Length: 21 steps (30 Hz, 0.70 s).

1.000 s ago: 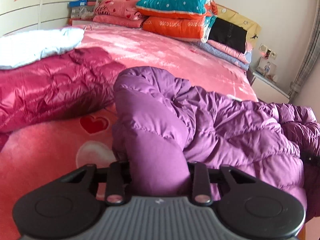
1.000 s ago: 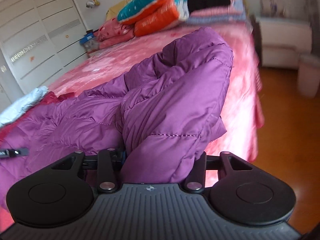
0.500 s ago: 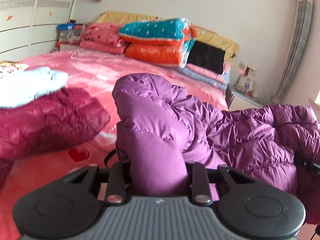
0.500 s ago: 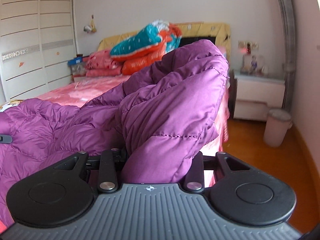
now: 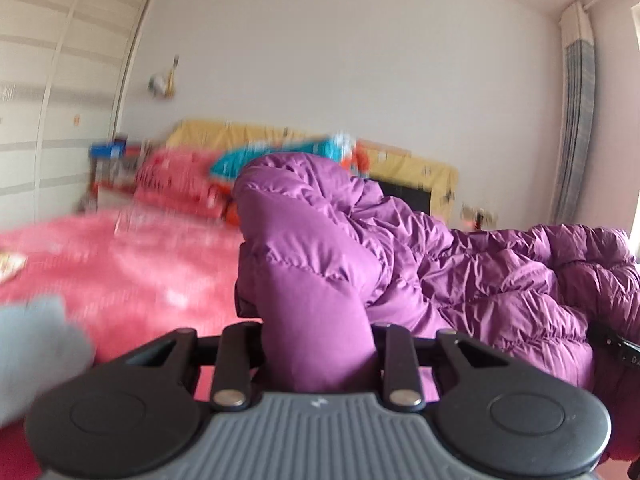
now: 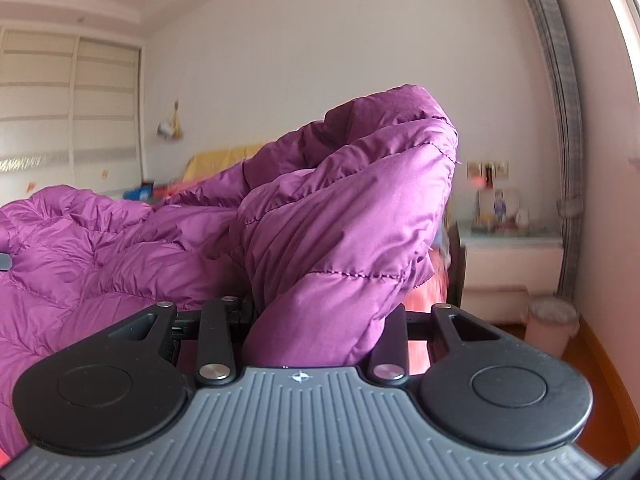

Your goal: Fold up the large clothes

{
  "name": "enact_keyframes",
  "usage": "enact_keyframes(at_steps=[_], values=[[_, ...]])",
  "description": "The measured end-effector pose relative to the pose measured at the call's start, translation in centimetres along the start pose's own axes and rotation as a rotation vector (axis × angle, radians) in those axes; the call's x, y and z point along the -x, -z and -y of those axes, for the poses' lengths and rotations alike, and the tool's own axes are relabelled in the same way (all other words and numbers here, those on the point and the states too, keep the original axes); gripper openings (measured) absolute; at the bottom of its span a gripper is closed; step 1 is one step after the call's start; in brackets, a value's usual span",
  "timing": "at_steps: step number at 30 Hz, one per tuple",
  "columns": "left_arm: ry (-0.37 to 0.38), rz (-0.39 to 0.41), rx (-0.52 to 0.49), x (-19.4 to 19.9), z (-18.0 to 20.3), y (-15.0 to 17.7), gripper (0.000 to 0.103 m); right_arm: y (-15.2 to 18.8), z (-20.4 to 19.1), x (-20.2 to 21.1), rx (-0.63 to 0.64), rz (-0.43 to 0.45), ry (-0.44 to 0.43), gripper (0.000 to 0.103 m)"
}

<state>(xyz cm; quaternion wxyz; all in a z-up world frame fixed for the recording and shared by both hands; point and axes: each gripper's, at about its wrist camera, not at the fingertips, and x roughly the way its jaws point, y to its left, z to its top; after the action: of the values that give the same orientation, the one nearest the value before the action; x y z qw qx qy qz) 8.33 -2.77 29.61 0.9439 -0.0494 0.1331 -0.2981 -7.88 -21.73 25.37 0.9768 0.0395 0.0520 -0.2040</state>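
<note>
- Left claw (image 5: 318, 344): pinched on a thick bunch of the purple down jacket (image 5: 460, 280); fabric is clamped betw. the two black fingers (image 5: 234, 360), fingertips hidden by the padding.
- Right claw (image 6: 316, 332): likewise pressed onto a fold of the same purple down jacket (image 6: 344, 224); the bunch fills the gap betw. its fingers (image 6: 216, 340).
- Jacket is held up off the bed at both ends, stretched betw. the two claws; quilted body sags in the middle.
- In left wrist view, jacket runs from the claw to the right edge of frame, where a bit of black strap (image 5: 616, 346) is seen just beside it.
- In right wrist view, jacket runs to the left edge; the raised fold peaks above the claw and blocks much of the room behind.
- Pink bedspread (image 5: 132, 264) is seen below and left of the jacket, blurred.
- Pale blue garment (image 5: 36, 344) lies at lower left, on the bed, blurred; whether it touches the jacket can't be told.
- Pillows and folded quilts (pink, teal, orange) (image 5: 180, 184) are stacked at the bed's far end against a yellow headboard (image 5: 404, 164).
- White wardrobe (image 6: 68, 120) stands on the left wall.
- White nightstand (image 6: 512, 260) w/ small items on top is seen right of the bed; small pale bin (image 6: 552, 320) on the floor just beside it.
- Grey curtain (image 6: 564, 120) hangs at far right.
</note>
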Motion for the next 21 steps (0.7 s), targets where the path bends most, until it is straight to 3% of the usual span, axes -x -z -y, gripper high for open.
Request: enact_keyframes(at_steps=[4, 7, 15, 21], values=[[-0.045, 0.098, -0.025, -7.4, -0.7, -0.8, 0.03, -1.9, 0.9, -7.5, -0.018, 0.078, 0.029, 0.046], [-0.091, 0.107, -0.012, -13.0, -1.7, -0.5, 0.03, -2.0, 1.0, -13.3, -0.01, 0.103, 0.063, 0.046], [-0.188, 0.04, -0.025, -25.0, -4.0, 3.4, 0.032, 0.2, 0.8, -26.7, 0.067, -0.009, 0.106, 0.046], [-0.227, -0.032, -0.04, -30.4, -5.4, 7.8, 0.033, 4.3, 1.9, -34.1, 0.126, -0.109, 0.151, 0.047]])
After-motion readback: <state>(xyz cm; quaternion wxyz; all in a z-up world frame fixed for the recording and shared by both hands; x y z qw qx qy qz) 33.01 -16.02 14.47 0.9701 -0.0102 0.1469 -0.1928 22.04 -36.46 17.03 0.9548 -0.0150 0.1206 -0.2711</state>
